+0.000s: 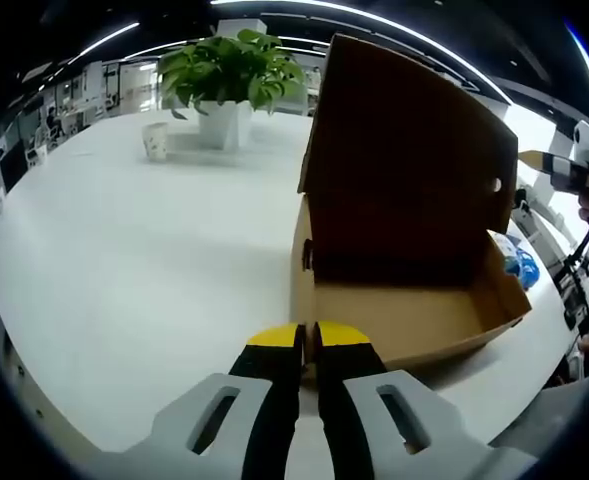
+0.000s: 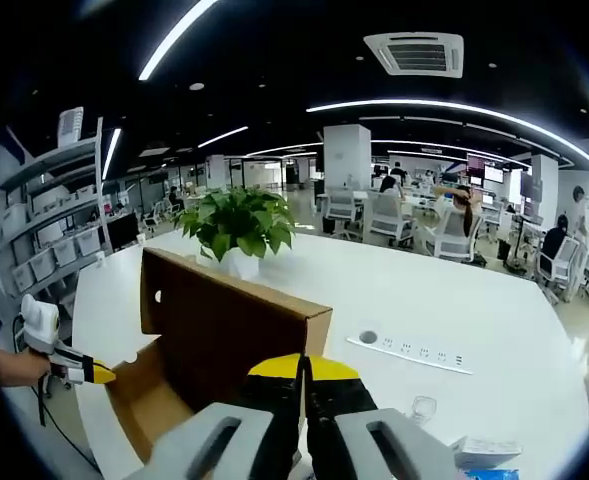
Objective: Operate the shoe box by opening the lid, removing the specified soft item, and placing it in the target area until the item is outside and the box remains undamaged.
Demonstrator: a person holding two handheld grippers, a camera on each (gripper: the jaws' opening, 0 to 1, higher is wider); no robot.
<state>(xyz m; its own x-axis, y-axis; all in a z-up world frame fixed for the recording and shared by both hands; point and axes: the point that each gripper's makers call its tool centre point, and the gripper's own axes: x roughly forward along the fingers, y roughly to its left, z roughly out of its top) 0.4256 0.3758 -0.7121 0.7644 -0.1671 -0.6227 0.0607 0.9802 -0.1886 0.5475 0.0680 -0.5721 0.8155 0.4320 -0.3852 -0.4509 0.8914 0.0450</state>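
The left gripper (image 1: 308, 338) has its yellow-tipped jaws pressed together on nothing, poised just near the shoe box (image 1: 414, 300), probably lining up to reach in. The right gripper (image 2: 302, 372) is likewise closed and empty, behind the raised lid (image 2: 224, 330), perhaps steadying it upright. No soft item can be made out inside. Farther across the white table (image 1: 134, 260) stands a potted plant (image 1: 229, 85).
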